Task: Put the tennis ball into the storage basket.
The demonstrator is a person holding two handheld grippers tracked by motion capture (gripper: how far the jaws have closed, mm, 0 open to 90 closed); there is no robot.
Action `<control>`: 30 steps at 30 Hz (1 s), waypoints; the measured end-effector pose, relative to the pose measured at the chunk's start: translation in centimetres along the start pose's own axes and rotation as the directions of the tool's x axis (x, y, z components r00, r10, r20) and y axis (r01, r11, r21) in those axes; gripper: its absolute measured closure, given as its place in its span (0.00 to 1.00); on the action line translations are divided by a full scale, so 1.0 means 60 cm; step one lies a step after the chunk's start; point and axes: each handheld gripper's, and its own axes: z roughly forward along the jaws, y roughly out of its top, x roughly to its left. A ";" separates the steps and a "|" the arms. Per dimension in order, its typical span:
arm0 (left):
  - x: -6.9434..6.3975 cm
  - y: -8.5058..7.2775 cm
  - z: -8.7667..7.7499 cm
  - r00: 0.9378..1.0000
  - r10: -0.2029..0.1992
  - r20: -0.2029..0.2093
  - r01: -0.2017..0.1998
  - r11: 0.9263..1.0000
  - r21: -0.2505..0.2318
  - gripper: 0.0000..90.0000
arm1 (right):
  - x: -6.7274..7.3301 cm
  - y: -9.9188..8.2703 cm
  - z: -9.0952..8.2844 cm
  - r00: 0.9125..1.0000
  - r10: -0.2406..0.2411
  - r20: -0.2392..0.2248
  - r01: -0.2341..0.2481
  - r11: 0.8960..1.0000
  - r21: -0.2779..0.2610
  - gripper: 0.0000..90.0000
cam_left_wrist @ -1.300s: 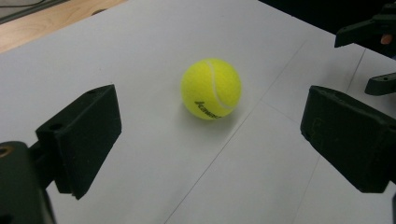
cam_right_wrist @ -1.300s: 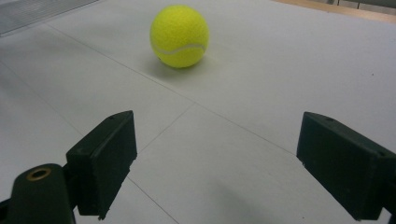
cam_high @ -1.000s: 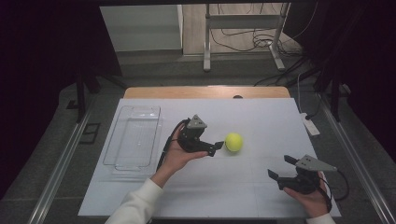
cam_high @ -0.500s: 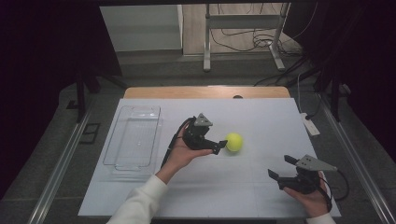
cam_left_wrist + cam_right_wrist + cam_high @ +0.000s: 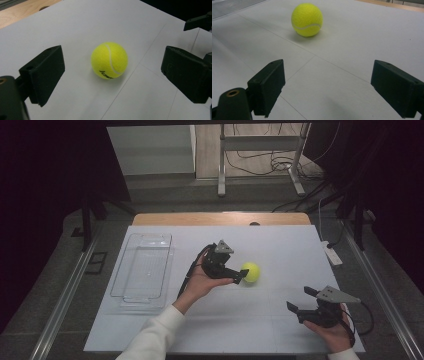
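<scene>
A: Where's the ball (image 5: 250, 272) now?

B: Just right of the middle of the high view, on the white table (image 5: 280, 330), bare sheet all round it. Your left gripper (image 5: 240, 275) has crept in on it over the last second: a moment ago there was a clear gap between its tips and the ball, and now they sit right at the ball's left edge.

A: Is it holding yet?

B: No. In the left gripper view the ball (image 5: 109, 60) lies in the centre of the frame with both black jaws spread wide, one at each side, neither touching it. You've lined up; I'd say the close is the next thing, once the jaws go a little further round it.

A: And my right gripper (image 5: 300, 305)?

B: Parked at the lower right of the high view, same spot as before, jaws apart and holding nothing. Its own view has the ball (image 5: 307, 19) well off at the top of the frame.

A: Where does the ball go?

B: Probably the clear tray (image 5: 131, 292) at centre left, though that's a guess.
</scene>
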 end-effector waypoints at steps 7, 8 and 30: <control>0.001 0.003 0.007 1.000 -0.003 -0.001 0.003 1.000 0.006 0.07 | 0.000 0.000 0.000 1.000 -0.001 0.000 0.001 1.000 0.001 0.14; 0.001 0.003 0.007 1.000 -0.003 -0.001 0.003 1.000 0.006 0.07 | 0.000 0.000 0.001 1.000 -0.001 -0.001 0.001 1.000 0.002 0.14; 0.005 0.009 0.047 1.000 -0.022 0.018 0.021 0.998 0.051 0.06 | -0.001 -0.001 0.002 1.000 0.001 -0.005 -0.001 1.000 0.007 0.14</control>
